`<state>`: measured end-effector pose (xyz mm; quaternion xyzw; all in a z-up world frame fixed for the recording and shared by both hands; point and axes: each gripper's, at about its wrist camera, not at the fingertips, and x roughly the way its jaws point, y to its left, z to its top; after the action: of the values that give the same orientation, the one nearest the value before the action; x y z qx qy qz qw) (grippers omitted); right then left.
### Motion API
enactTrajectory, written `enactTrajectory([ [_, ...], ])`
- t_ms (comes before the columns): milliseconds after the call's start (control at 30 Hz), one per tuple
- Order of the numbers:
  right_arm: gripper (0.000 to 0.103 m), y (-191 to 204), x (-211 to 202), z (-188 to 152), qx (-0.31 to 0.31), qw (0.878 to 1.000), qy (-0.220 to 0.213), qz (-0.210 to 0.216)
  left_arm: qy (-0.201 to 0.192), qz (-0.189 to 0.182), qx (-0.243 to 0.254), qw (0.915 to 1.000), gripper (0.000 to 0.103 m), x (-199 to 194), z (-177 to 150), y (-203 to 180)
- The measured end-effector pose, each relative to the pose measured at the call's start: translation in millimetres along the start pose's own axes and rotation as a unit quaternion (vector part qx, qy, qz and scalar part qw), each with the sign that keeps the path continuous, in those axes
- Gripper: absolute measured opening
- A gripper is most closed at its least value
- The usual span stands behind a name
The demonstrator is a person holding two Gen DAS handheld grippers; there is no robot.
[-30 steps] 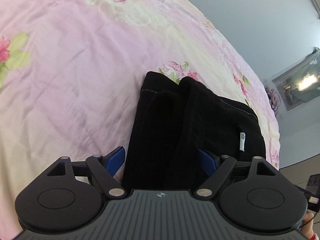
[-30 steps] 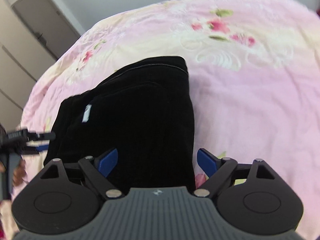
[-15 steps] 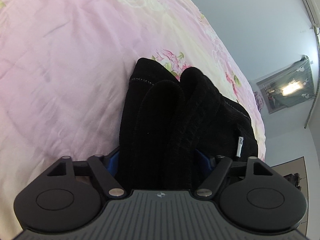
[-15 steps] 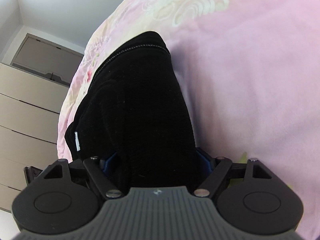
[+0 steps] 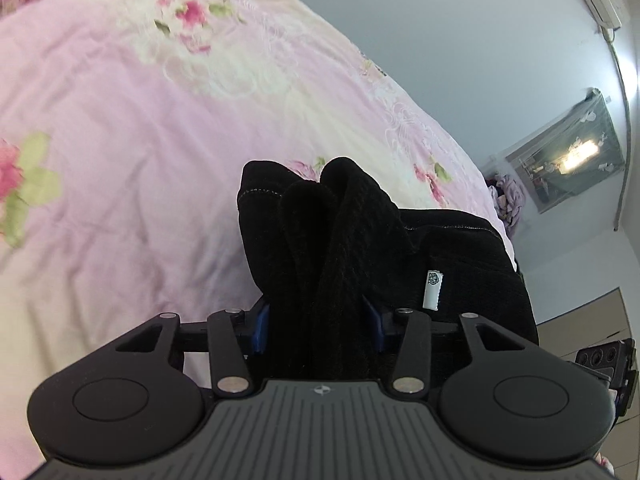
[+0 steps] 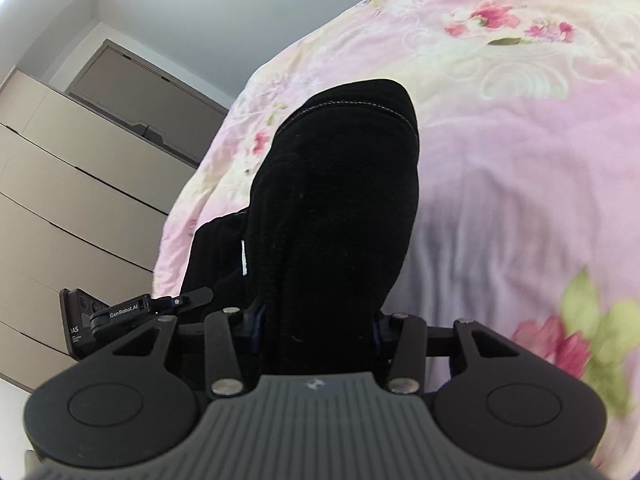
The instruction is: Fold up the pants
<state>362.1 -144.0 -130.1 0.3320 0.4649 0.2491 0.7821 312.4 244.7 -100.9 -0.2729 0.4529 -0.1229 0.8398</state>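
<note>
The black pants (image 5: 344,240) are bunched and lifted off the pink floral bedspread (image 5: 120,140). My left gripper (image 5: 318,330) is shut on one thick fold of them; a white label (image 5: 432,289) shows on the cloth to its right. My right gripper (image 6: 316,330) is shut on the other end of the black pants (image 6: 340,200), which rise up in front of it with a stitched hem (image 6: 360,106) at the top. The left gripper's body (image 6: 120,314) shows at the left of the right wrist view.
The pink bedspread (image 6: 520,140) stretches under and beyond the pants. A beige wardrobe with drawers (image 6: 60,200) stands past the bed's edge. A grey wall and a framed picture (image 5: 568,160) lie beyond the bed's far side.
Both grippers went from open around the pants to shut on them. The pants have been raised off the bed and both views have tilted.
</note>
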Motion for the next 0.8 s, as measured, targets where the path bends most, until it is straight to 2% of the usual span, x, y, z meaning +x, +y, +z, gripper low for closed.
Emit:
enactTrajectory([
  [200, 0.042, 22.4, 29.3, -37.1, 0.037, 0.999, 0.004, 0.031, 0.003, 0.035, 0.021, 0.9992, 0.052, -36.0, 7.2, 22.5],
  [400, 0.042, 19.3, 64.8, -63.4, 0.031, 0.999, 0.021, 0.035, 0.025, 0.056, 0.012, 0.9981, 0.052, -30.3, -6.5, 64.5],
  [533, 0.042, 14.8, 84.0, -64.5, 0.000, 1.000, 0.030, 0.005, 0.049, 0.071, 0.020, 0.9961, 0.053, -11.0, -15.6, 85.8],
  [633, 0.043, 1.6, 94.8, -63.9, 0.014, 0.998, 0.048, -0.026, 0.065, 0.069, 0.026, 0.9951, 0.057, -3.2, -16.4, 94.2],
  [700, 0.045, -4.5, 98.3, -65.1, 0.020, 0.998, 0.053, -0.040, 0.070, 0.076, 0.040, 0.9939, 0.060, 0.0, -18.6, 93.5],
  [800, 0.049, 1.3, 103.5, -67.4, -0.002, 0.997, 0.051, -0.062, 0.067, 0.079, 0.030, 0.9942, 0.065, 0.0, -19.7, 96.1],
])
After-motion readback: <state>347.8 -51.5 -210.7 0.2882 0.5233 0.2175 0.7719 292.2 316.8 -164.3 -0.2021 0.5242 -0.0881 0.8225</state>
